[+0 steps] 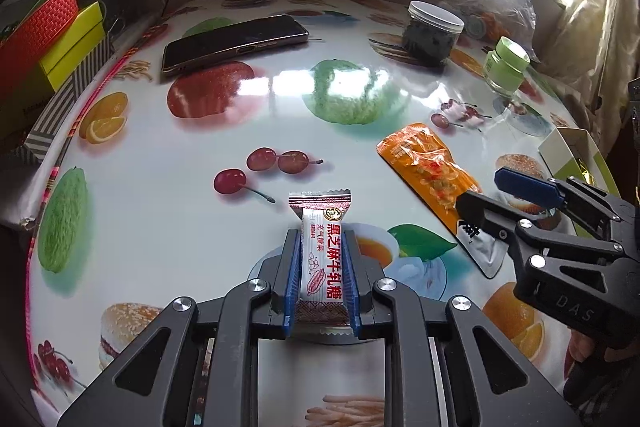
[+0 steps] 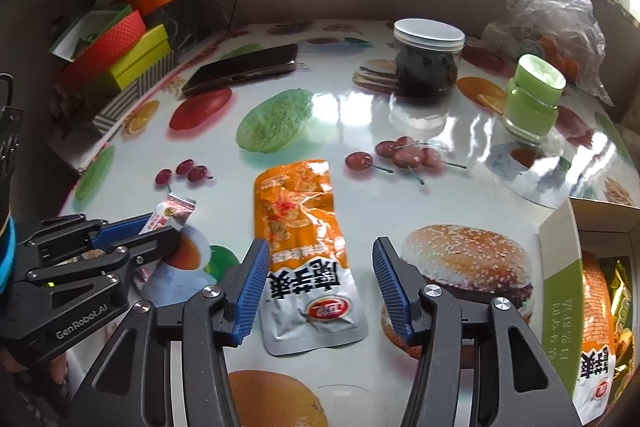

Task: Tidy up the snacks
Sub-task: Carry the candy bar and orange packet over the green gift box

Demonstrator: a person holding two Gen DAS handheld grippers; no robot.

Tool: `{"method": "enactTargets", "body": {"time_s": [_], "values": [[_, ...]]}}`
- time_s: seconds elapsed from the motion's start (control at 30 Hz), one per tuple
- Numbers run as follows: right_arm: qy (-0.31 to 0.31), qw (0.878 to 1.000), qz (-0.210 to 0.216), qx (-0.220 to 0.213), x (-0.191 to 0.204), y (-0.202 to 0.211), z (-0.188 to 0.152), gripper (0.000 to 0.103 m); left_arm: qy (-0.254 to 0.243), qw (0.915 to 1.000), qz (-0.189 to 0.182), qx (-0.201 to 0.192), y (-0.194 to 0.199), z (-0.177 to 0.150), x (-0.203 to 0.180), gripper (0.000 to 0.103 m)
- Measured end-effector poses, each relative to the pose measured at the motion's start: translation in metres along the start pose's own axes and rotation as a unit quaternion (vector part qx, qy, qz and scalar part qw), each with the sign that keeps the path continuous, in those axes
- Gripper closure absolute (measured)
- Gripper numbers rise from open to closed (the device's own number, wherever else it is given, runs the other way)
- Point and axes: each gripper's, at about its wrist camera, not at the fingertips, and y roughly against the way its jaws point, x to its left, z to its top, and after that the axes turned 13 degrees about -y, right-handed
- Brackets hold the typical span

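A white nougat candy (image 1: 322, 227) with red lettering stands between the blue pads of my left gripper (image 1: 320, 259), which is shut on it low over the fruit-print tabletop (image 1: 200, 167). The same candy (image 2: 170, 213) and left gripper (image 2: 160, 227) show at the left of the right wrist view. An orange and white snack pouch (image 2: 298, 211) lies flat on the table. My right gripper (image 2: 320, 247) is open and straddles its lower half, with the right pad well clear of it. From the left wrist view, the right gripper (image 1: 486, 191) hovers over the pouch (image 1: 424, 163).
An open white and green box (image 2: 560, 267) holding snack packets sits at the right edge. Farther back are a phone (image 2: 244, 69), a dark-filled jar (image 2: 428, 63), a green jar (image 2: 534, 99) and a plastic bag (image 2: 560, 11). Coloured boxes (image 2: 120, 55) are stacked at the left.
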Motion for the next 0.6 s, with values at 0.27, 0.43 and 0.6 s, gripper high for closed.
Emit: {"method": "enactTargets", "body": {"time_s": [0.27,0.43,0.6], "values": [[0.066,0.996,-0.052,0.016,0.024,-0.013,-0.005,0.054,0.003,1.0,-0.003,-0.001,0.0,0.0,0.0,0.082],[0.068,0.996,-0.051,0.016,0.026,-0.012,-0.006,0.065,0.003,1.0,0.0,-0.001,0.0,0.0,0.0,0.082],[0.061,0.997,-0.05,0.008,0.027,-0.01,-0.009,0.07,0.007,1.0,-0.002,-0.002,0.002,-0.001,0.001,0.082]]}}
